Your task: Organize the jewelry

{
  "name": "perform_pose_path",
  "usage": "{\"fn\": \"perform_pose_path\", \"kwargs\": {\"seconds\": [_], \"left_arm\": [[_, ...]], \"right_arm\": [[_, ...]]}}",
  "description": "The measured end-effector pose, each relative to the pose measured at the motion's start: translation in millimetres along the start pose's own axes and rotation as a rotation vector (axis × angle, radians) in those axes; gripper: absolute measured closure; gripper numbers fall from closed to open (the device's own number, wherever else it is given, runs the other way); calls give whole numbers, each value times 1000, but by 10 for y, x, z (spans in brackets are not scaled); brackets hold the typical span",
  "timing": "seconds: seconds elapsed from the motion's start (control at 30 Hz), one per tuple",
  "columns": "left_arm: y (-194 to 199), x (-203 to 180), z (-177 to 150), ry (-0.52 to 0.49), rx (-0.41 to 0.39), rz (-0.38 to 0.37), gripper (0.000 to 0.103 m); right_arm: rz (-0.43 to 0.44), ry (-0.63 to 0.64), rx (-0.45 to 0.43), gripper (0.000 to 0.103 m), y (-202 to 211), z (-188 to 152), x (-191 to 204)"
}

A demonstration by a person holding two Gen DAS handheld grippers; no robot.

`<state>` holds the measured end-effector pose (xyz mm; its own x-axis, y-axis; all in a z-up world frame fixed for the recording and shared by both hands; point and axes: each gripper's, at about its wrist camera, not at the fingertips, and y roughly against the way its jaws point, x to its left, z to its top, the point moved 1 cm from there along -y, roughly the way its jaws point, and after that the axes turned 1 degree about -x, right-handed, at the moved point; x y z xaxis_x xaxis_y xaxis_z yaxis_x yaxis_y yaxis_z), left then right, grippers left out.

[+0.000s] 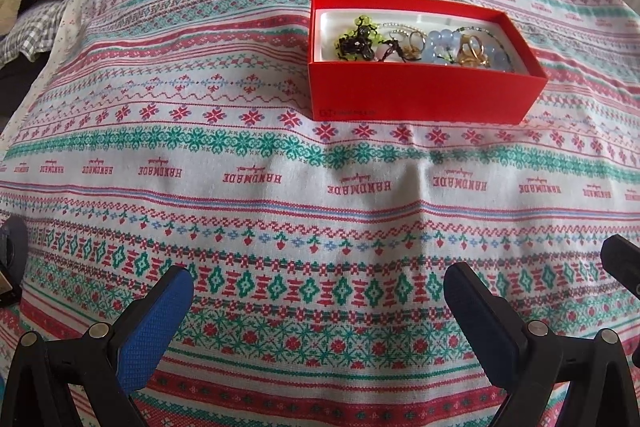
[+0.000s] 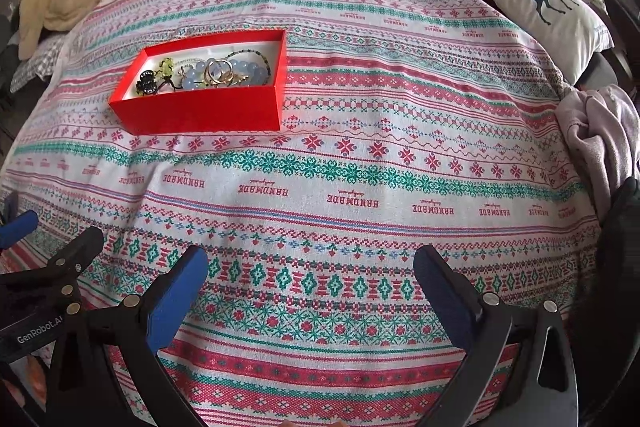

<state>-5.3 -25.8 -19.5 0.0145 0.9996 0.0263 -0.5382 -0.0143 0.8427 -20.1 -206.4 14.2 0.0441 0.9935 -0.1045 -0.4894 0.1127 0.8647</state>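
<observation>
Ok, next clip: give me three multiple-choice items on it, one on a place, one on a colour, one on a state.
1. Where does the jewelry lie?
A. Spread over the cloth
B. Inside the box
C. Between the fingers of a hand-held gripper

2. What colour is the box on the outside?
A. Red
B. Blue
C. Green

3. How do the left hand-held gripper and the right hand-held gripper stand?
A. Both shut on jewelry
B. One open, one shut
C. Both open and holding nothing

Answers:
1. B: beads and rings sit piled within the box's white interior, and none show on the patterned cloth.
2. A: its outer walls are red in both views.
3. C: each wrist view shows the two fingers spread wide with only cloth between them.
</observation>
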Motion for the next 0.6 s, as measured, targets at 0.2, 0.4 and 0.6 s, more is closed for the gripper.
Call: {"fn": "perform_pose_path", "kwargs": {"seconds": [0.2, 0.4, 0.6], "left_arm": [[-10, 25, 17, 9, -4, 4, 0], [-8, 26, 14, 10, -4, 0, 0], [-3, 6, 11, 3, -7, -3, 0]], "right_arm": [[-2, 3, 0, 0, -9, 10, 10], [1, -4, 9, 0, -39, 16, 13], [2, -4, 10, 0, -40, 17, 15]]}}
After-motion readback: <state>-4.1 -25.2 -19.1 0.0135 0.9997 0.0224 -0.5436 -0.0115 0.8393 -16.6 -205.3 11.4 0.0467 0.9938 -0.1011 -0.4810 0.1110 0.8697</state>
